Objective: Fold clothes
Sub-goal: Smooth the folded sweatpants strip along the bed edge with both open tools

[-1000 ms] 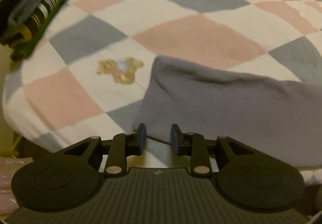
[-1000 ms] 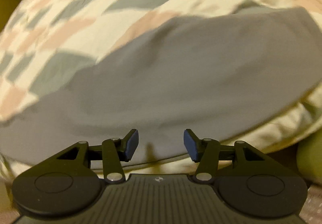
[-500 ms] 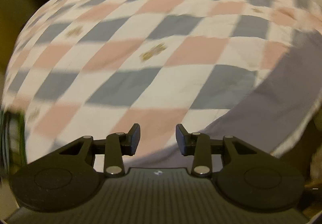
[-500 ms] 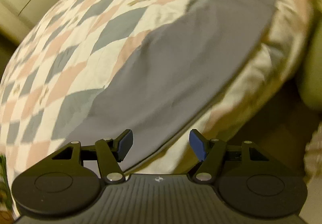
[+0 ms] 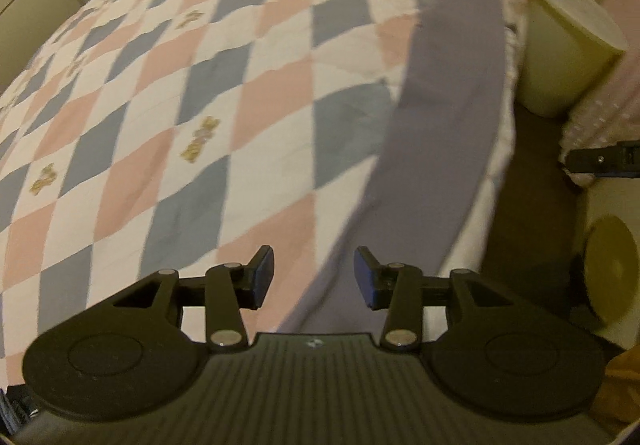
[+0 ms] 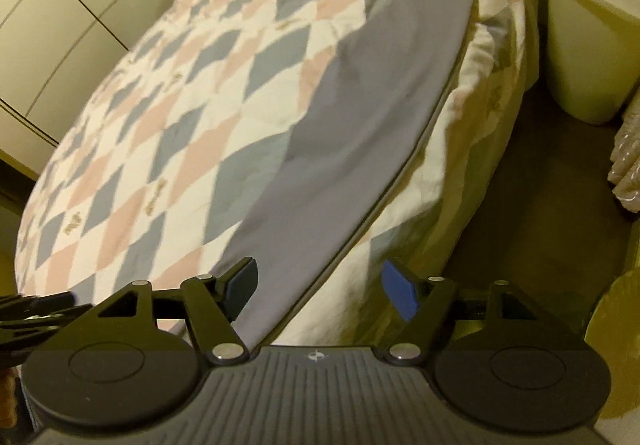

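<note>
Garment, grey, laid out long along the bed edge, both tongs spread and empty.

The grey garment [image 6: 372, 117] lies as one long flat strip on the checkered quilt [image 5: 168, 113], running from about 6 o'clock up to 1 o'clock in both wrist views, right by the bed's edge. Can't tell if it's trousers or a folded top, so honestly this could be a piece folded lengthwise with cross-folds left, or one just spread flat. The left gripper [image 5: 314, 281] hovers over its near end, jaws apart, nothing in them. Same for the right gripper [image 6: 320, 289], gaping wide over the near hem. A pale bin [image 6: 592, 41] stands on the floor at 2 o'clock.
</note>
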A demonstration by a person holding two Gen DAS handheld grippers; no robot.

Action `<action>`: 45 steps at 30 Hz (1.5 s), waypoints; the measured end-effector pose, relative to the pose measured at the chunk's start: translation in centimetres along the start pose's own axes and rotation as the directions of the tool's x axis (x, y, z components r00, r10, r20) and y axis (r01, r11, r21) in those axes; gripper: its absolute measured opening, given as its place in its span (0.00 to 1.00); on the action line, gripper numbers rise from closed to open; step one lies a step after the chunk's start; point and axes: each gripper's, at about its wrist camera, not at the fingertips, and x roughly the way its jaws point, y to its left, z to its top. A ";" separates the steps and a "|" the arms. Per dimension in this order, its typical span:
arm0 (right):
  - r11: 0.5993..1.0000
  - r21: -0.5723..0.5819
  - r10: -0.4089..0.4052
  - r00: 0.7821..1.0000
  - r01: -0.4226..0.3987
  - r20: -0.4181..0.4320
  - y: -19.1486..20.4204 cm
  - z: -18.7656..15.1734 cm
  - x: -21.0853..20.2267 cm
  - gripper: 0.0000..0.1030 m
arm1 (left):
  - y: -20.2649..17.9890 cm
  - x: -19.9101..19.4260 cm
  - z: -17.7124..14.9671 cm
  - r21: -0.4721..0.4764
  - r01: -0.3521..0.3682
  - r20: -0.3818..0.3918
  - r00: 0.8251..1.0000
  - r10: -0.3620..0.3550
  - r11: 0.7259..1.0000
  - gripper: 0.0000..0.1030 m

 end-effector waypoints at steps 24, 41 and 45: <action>0.966 0.183 0.194 0.980 -0.184 -0.035 1.8 -11.7 -1.9 0.70 | -0.5 -0.4 -2.2 0.175 0.100 0.015 0.994 -0.104 0.980 0.42; 0.858 0.461 0.324 0.935 -0.226 -0.144 4.4 -15.9 8.1 0.67 | 5.6 9.2 -5.8 0.283 0.215 -0.183 0.969 -0.167 0.935 0.42; 0.855 0.486 0.302 0.935 -0.180 -0.185 5.9 -16.6 10.7 0.66 | 5.8 11.3 -6.4 0.331 0.245 -0.224 0.958 -0.177 0.911 0.42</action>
